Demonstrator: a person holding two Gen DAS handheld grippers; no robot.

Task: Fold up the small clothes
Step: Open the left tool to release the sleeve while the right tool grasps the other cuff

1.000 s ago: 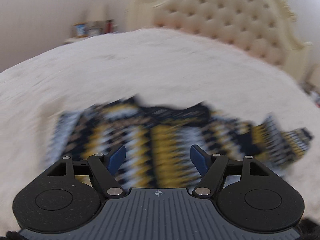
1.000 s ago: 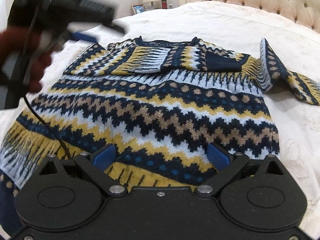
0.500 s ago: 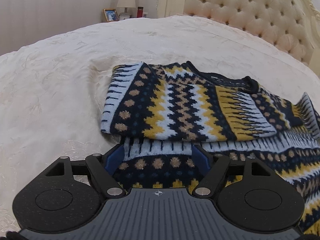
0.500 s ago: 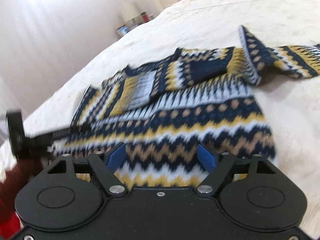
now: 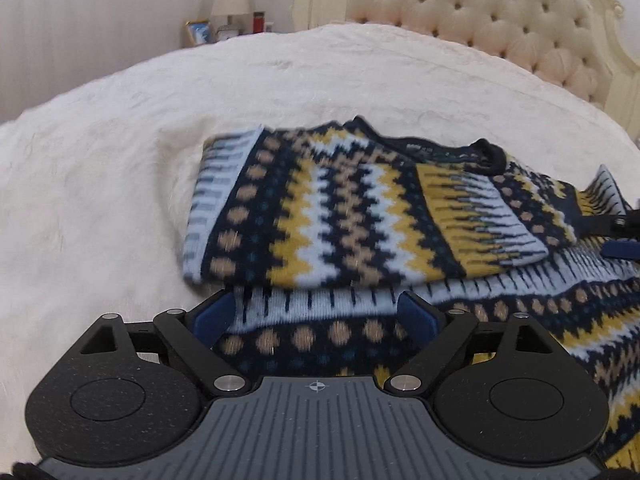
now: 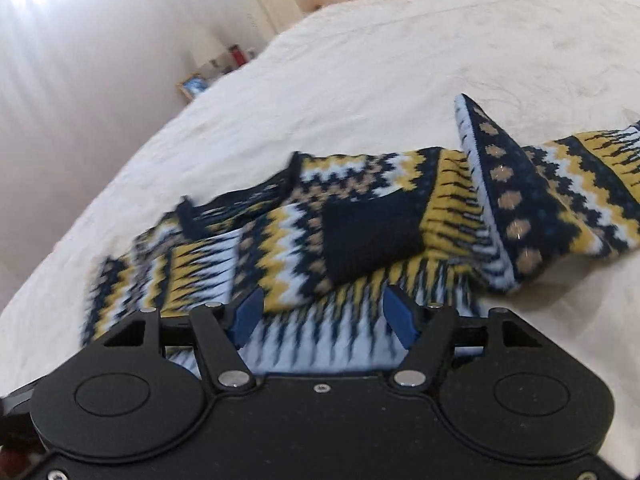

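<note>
A navy, yellow and white patterned knit sweater lies flat on the white bed. Its left sleeve is folded across the chest. My left gripper is open and empty, low over the sweater near its left shoulder. In the right wrist view the sweater shows with the folded sleeve's dark cuff on top, and the right sleeve lies out to the right, rumpled. My right gripper is open and empty over the sweater's body. Its tip shows at the left view's right edge.
The white bedspread extends all round the sweater. A tufted cream headboard stands at the far end. A bedside table with a lamp and a photo frame is beyond the bed's far left corner.
Both grippers have moved up the sweater toward the collar; the right one swung toward the right shoulder and sleeve. Both stay open. The sweater has not moved.
</note>
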